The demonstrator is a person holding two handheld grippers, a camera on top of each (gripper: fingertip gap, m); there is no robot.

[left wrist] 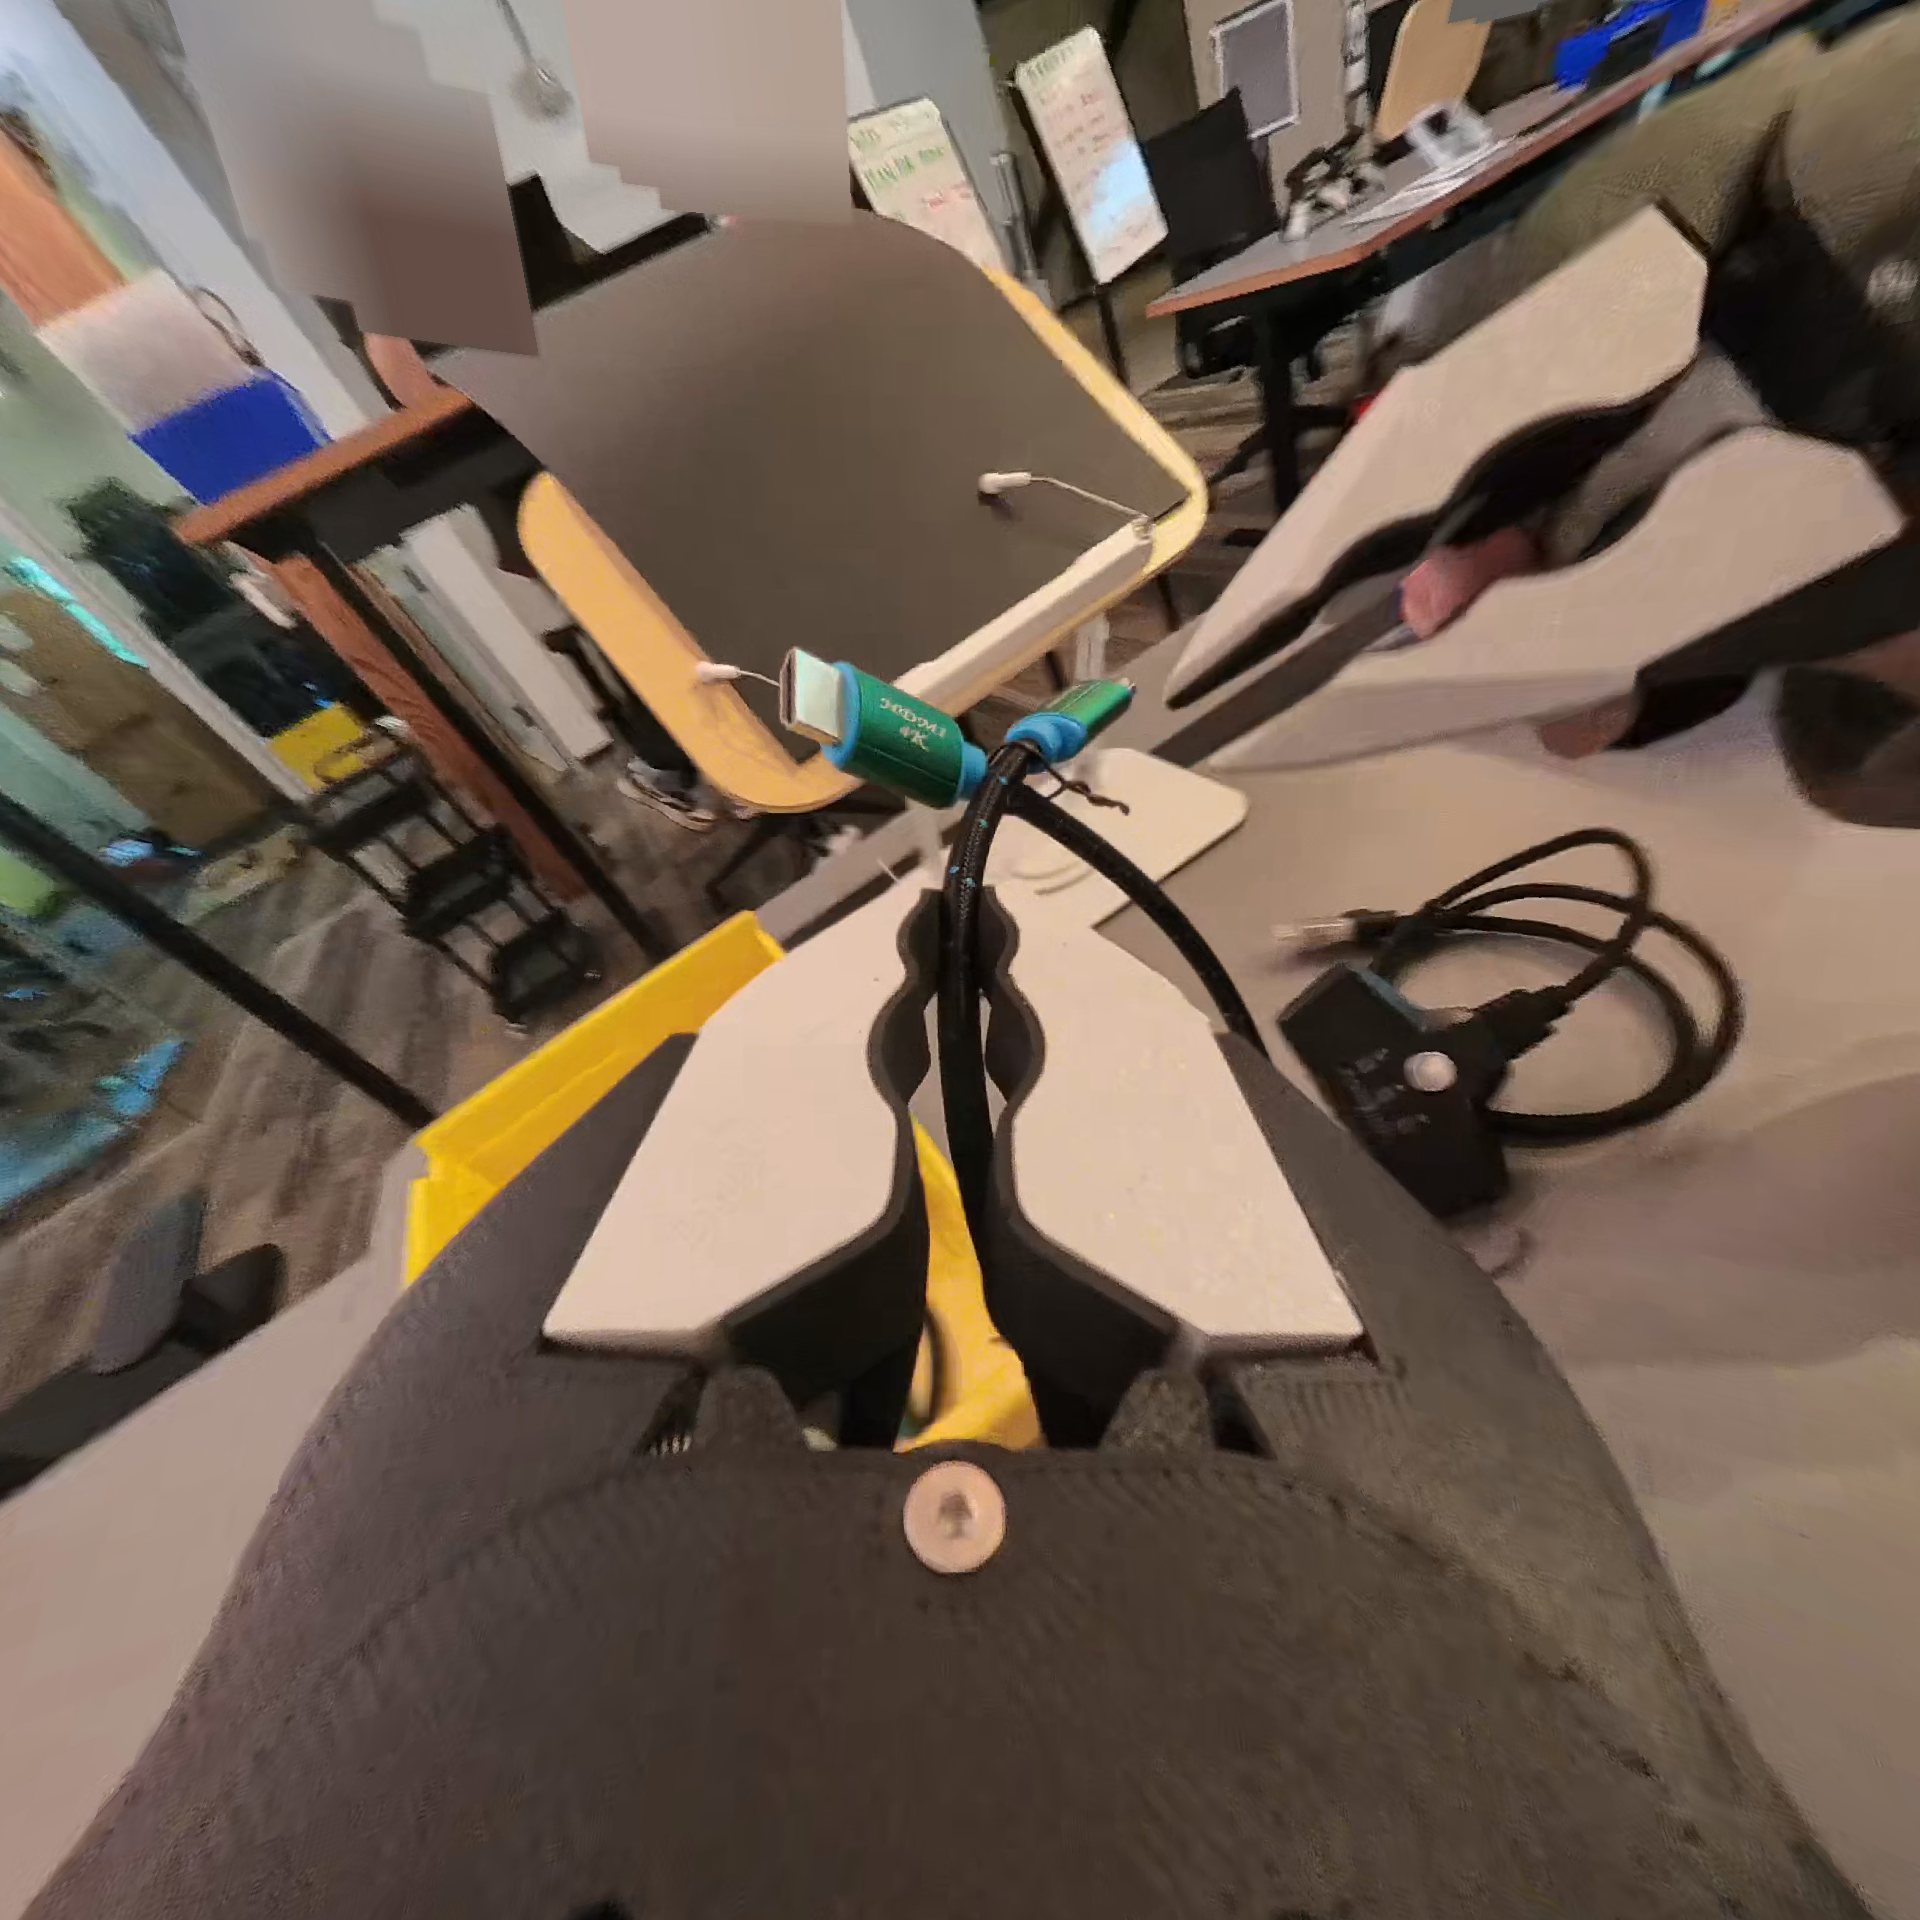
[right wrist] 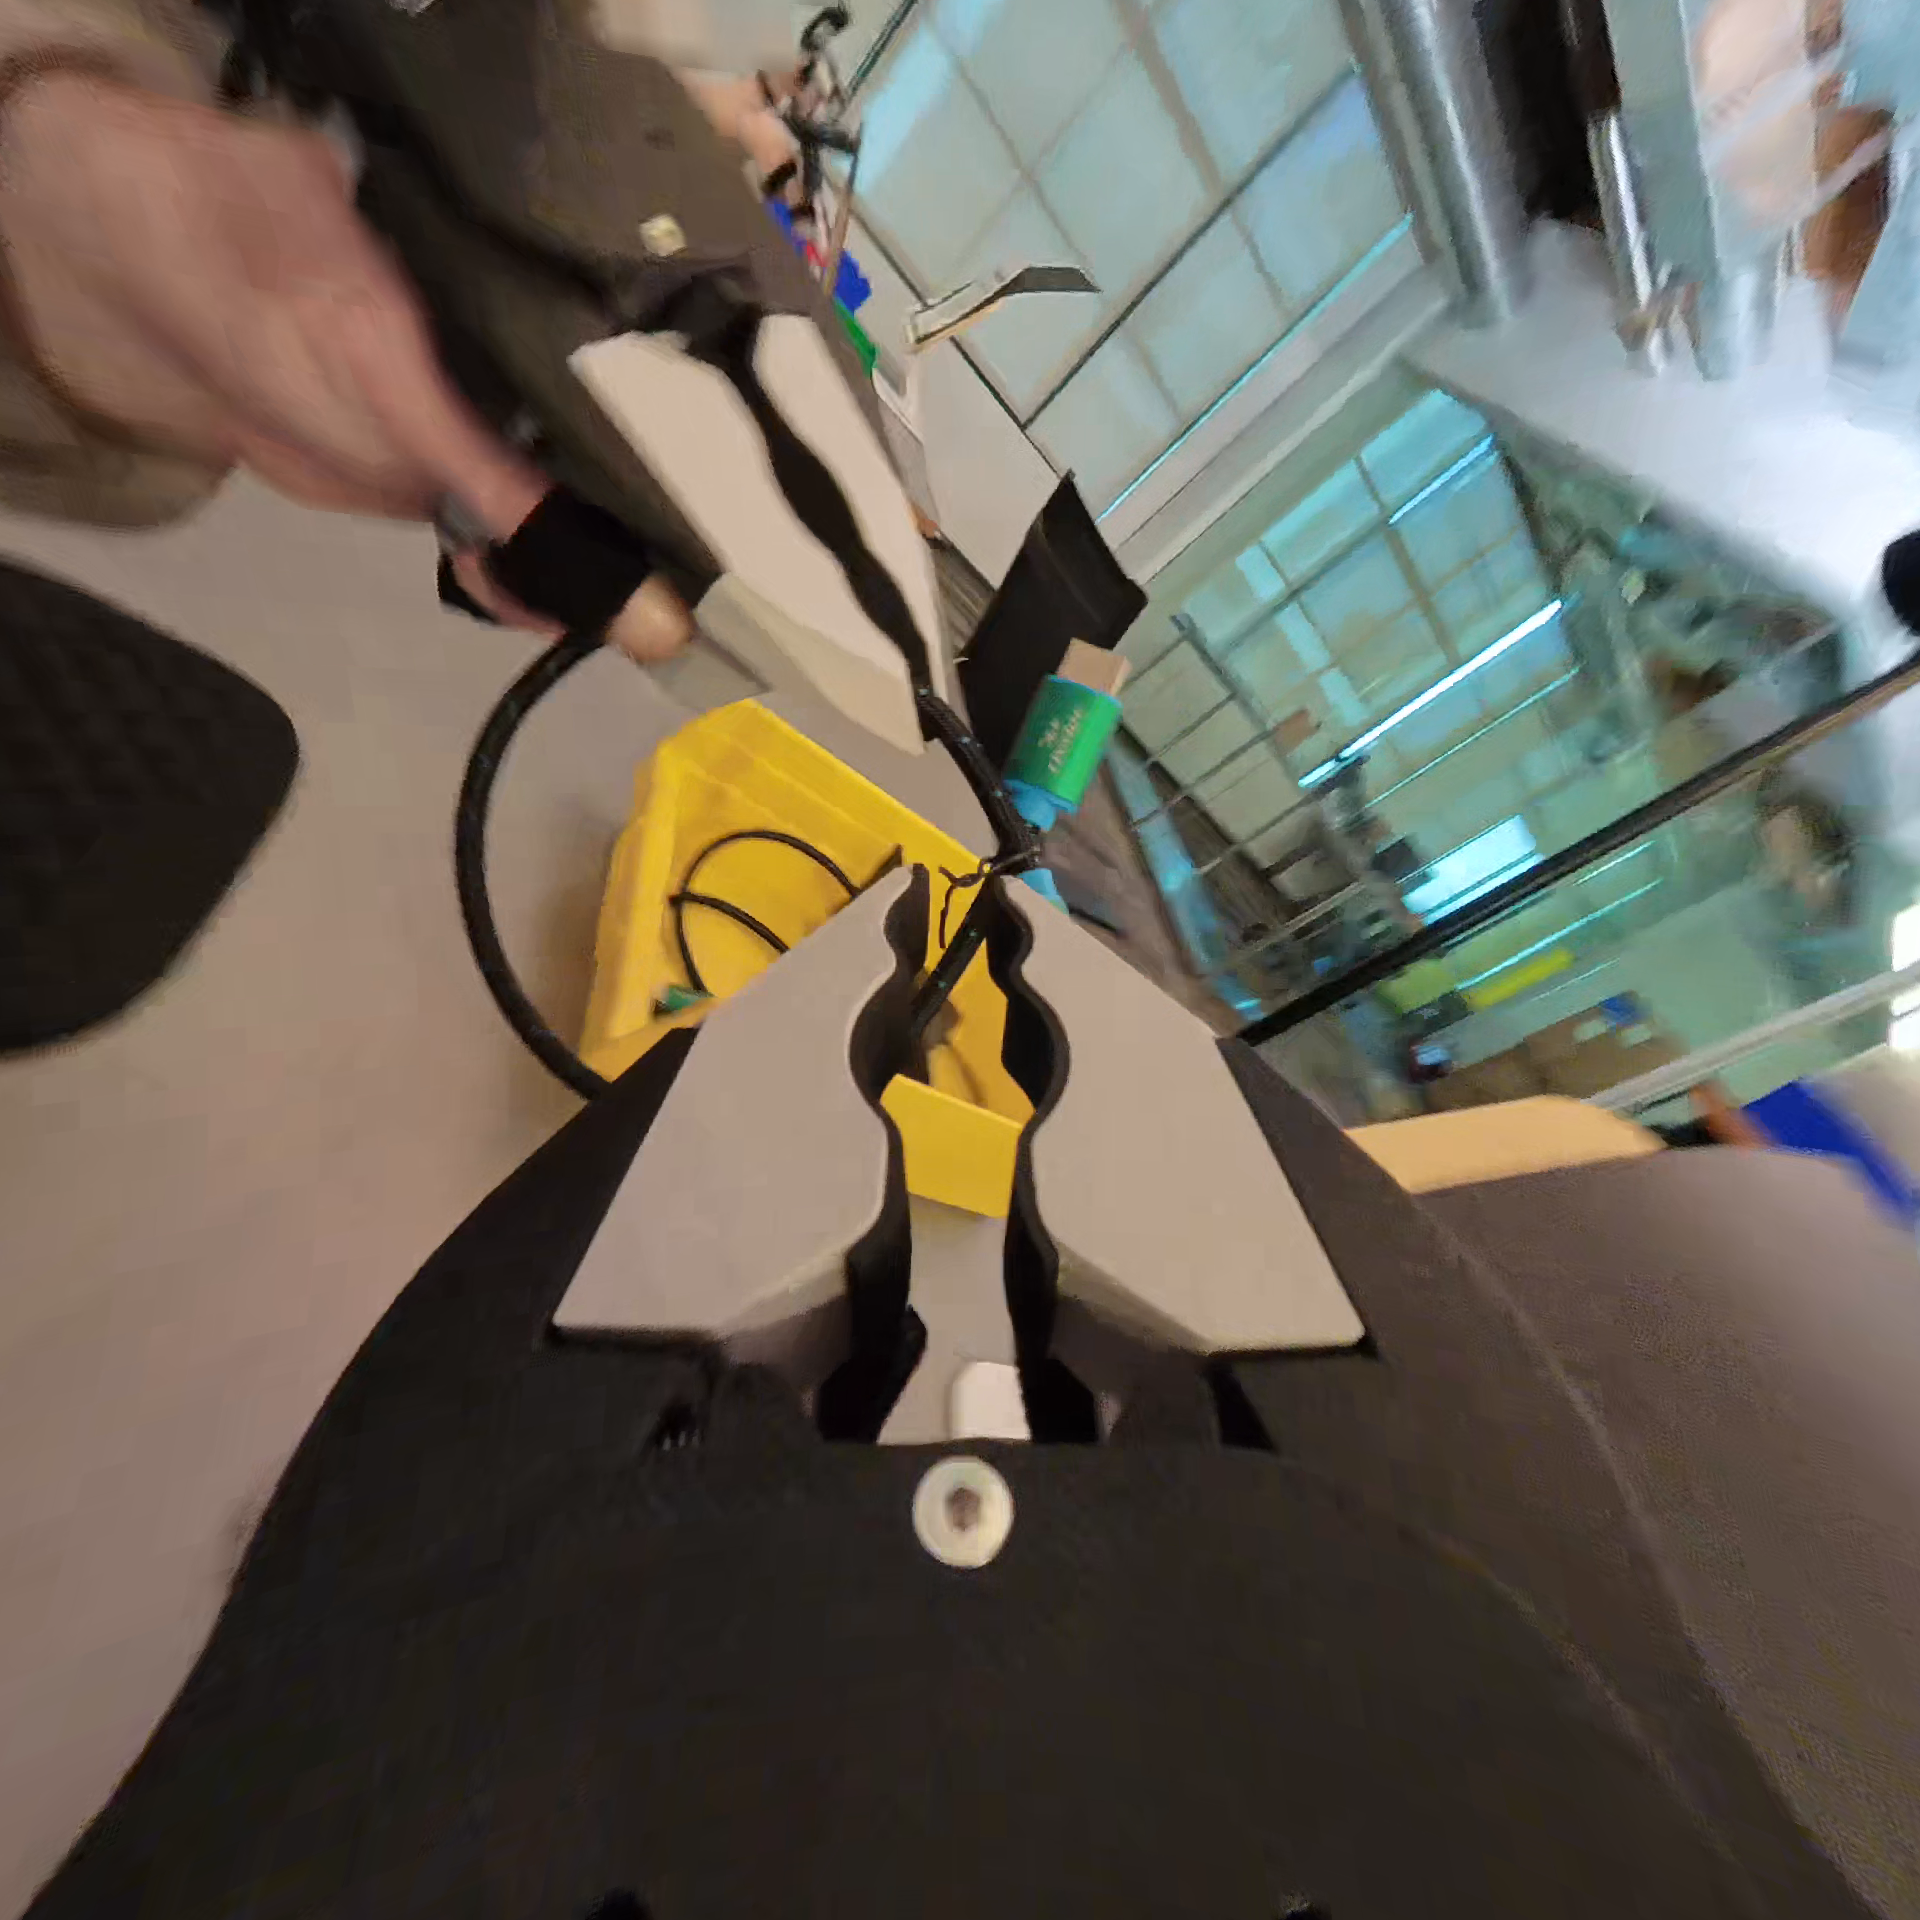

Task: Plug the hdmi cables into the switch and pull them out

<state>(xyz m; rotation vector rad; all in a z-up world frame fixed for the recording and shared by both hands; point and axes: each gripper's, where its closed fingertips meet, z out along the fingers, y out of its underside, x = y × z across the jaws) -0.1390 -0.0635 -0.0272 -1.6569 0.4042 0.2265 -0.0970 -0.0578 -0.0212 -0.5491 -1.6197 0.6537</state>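
The left gripper (left wrist: 956,914) has its fingers closed on a black braided HDMI cable (left wrist: 961,997), whose green plug (left wrist: 883,732) sticks out just past the fingertips. The right gripper (right wrist: 956,894) has its fingers nearly together around another stretch of cable; whether they actually pinch it cannot be told. The black switch (left wrist: 1397,1091) lies on the grey surface (left wrist: 1558,1455), right of the left fingers. A yellow bin (right wrist: 748,790) sits beneath.

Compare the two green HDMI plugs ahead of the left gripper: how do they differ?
The nearer plug points left, with its metal tip showing. The farther plug points away to the right, its tip hidden. The nearer plug shows its broad face and the farther plug looks slimmer. Both have green shells and blue boots. The left hand-held gripper clamps the black braided cable below them.
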